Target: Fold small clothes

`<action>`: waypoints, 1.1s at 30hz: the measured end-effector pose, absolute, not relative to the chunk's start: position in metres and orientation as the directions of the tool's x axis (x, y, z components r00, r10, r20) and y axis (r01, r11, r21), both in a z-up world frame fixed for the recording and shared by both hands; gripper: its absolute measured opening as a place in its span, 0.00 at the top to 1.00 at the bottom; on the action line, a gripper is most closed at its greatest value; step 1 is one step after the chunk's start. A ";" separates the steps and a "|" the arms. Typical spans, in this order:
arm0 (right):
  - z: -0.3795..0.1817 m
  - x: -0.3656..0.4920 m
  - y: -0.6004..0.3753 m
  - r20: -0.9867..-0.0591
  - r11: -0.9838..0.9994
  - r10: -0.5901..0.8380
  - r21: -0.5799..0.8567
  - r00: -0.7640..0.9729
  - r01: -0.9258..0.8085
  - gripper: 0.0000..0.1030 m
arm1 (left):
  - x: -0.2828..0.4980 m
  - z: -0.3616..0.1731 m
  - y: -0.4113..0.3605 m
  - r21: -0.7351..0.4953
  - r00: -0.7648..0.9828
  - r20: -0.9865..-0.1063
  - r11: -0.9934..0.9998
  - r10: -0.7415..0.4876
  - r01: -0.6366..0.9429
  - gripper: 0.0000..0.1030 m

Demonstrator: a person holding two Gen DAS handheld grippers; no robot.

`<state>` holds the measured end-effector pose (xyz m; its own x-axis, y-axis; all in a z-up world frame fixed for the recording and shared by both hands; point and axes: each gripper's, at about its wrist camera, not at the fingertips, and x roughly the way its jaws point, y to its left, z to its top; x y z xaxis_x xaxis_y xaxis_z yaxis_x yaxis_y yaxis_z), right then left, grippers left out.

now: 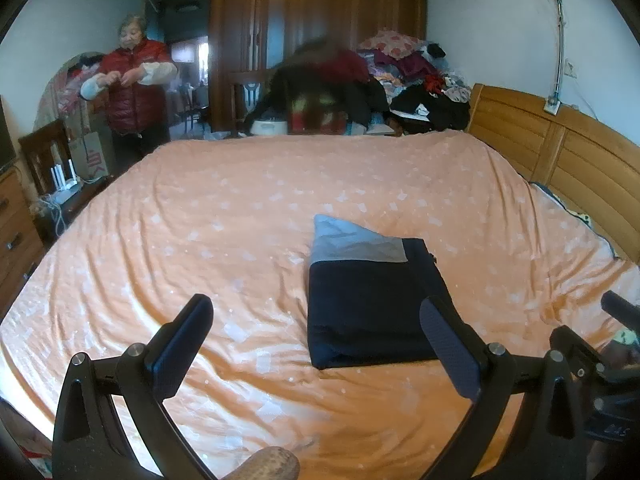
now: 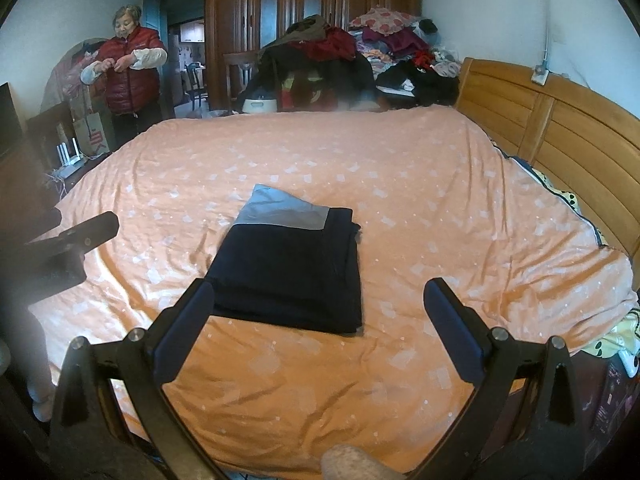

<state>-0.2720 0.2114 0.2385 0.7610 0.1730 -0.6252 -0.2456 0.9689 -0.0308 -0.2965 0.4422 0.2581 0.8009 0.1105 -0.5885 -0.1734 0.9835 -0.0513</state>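
Observation:
A folded dark navy garment with a light grey band at its far end lies flat on the orange bedspread. My left gripper hovers just in front of it, open and holding nothing; its right finger overlaps the garment's near right corner in the view. In the right wrist view the same garment sits ahead, and my right gripper is open and empty, its left finger next to the garment's near left corner. The left gripper's body shows at the left edge there.
A wooden headboard runs along the right. Heaped clothes and a dark wardrobe stand beyond the bed's far edge. A person in a red vest stands at the far left, next to a chair and a dresser.

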 end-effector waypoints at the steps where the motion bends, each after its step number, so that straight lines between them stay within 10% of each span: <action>1: 0.239 -0.272 0.212 -0.624 0.969 0.170 -0.035 0.763 -0.244 0.00 | -0.297 0.259 0.442 -0.050 0.802 -0.587 0.984 0.112 -0.174 0.00; 33: 0.250 -0.271 0.210 -0.607 0.976 0.143 -0.047 0.782 -0.214 0.00 | -0.300 0.265 0.444 -0.068 0.816 -0.567 0.981 0.113 -0.183 0.00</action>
